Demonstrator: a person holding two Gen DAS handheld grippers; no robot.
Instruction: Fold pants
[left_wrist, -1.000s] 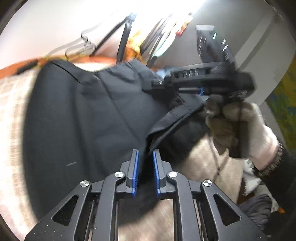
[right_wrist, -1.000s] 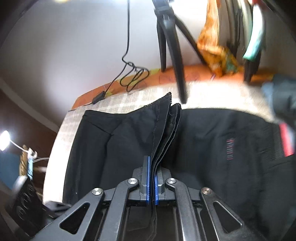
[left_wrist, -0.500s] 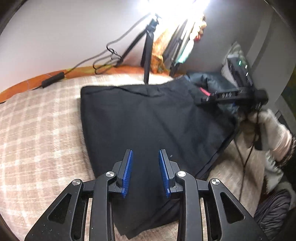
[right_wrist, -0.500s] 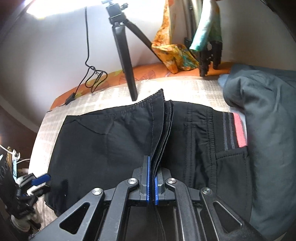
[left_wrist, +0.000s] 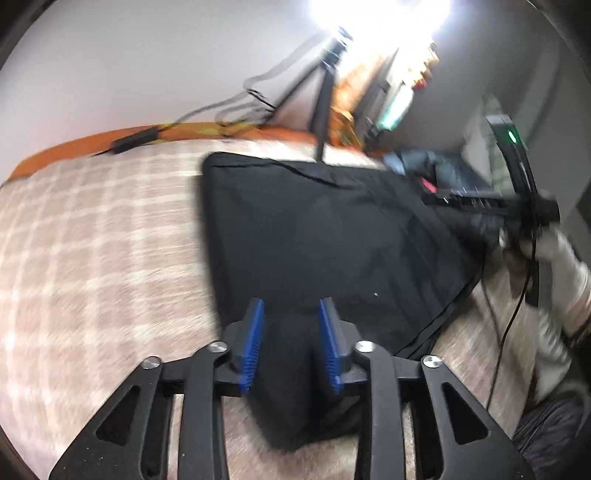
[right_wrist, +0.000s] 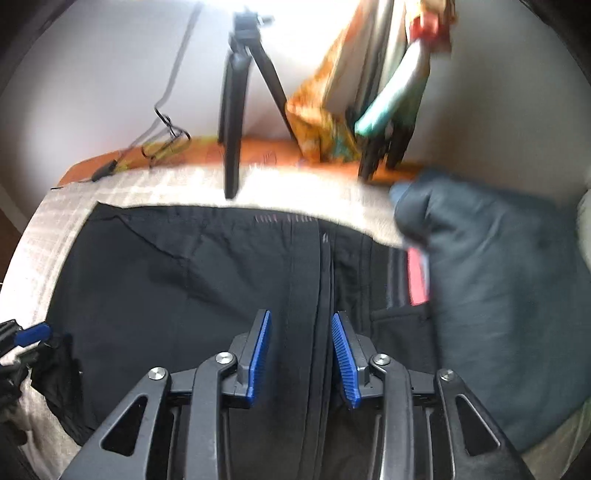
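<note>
The black pants (left_wrist: 325, 236) lie folded flat on the beige checked bed cover (left_wrist: 103, 236). My left gripper (left_wrist: 290, 341) is open and empty, just above the near corner of the pants. In the right wrist view the pants (right_wrist: 192, 280) spread across the bed, with the stacked edges running between the fingers. My right gripper (right_wrist: 300, 350) is open, jaws on either side of that edge, not clamped. The right gripper also shows in the left wrist view (left_wrist: 491, 203), held by a gloved hand at the pants' right edge.
A black tripod (right_wrist: 236, 122) stands at the back of the bed by the wall, with a cable (right_wrist: 162, 122). A dark grey garment (right_wrist: 498, 295) lies to the right of the pants. Colourful clothes (right_wrist: 369, 92) hang at the back right.
My right gripper has opened and let go of the pants' edge, which now lies flat. My left gripper has opened a little wider and pulled back slightly.
</note>
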